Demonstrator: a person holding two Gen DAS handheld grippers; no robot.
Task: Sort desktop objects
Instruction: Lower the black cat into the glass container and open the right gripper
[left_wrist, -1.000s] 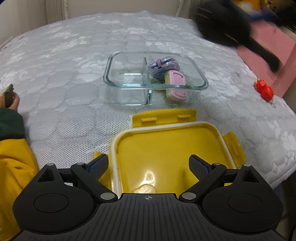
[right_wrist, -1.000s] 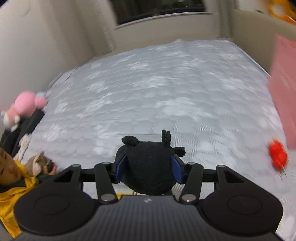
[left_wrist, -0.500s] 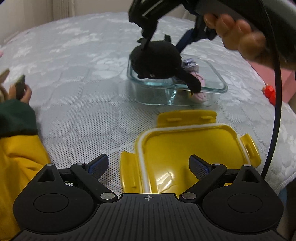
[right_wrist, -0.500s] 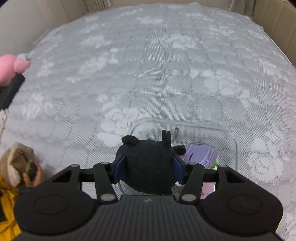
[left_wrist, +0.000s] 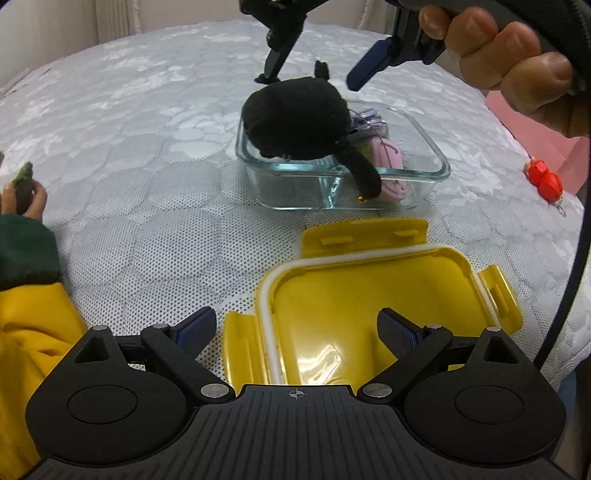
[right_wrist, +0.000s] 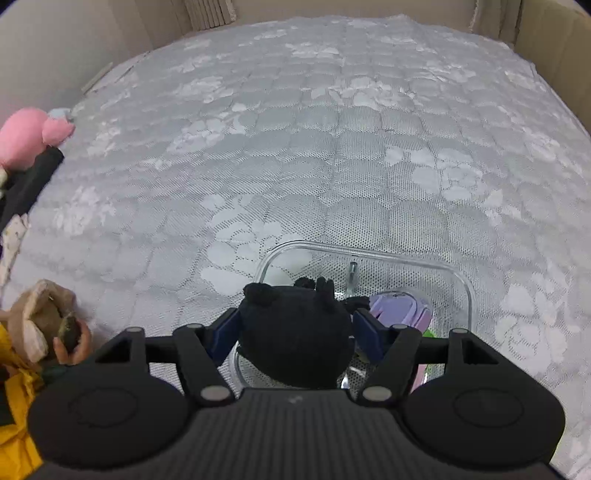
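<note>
A black plush toy (left_wrist: 295, 118) lies in the left compartment of the clear glass container (left_wrist: 436, 162), its tail hanging over the front wall. My right gripper (left_wrist: 310, 79) hovers just above it, open, with its fingers (left_wrist: 369, 70) off the plush. In the right wrist view the plush (right_wrist: 295, 332) sits between the spread pads (right_wrist: 225, 332) of the right gripper (right_wrist: 295, 334), with small gaps either side. A purple item (left_wrist: 365, 118) and a pink item (left_wrist: 391, 158) fill the right compartment. My left gripper (left_wrist: 295, 325) stands open above the yellow lid (left_wrist: 369, 295), holding nothing.
A red trinket (left_wrist: 543, 179) lies at the right on the white quilted cover, beside a pink box (left_wrist: 517, 122). At the left a person's hand (left_wrist: 33, 199) in a green-and-yellow sleeve holds a small dark thing. A pink plush (right_wrist: 26, 136) lies far left.
The right gripper carried the black plush in from the right, lowered it into the glass container and spread its jaws off it. The left gripper stayed over the yellow lid.
</note>
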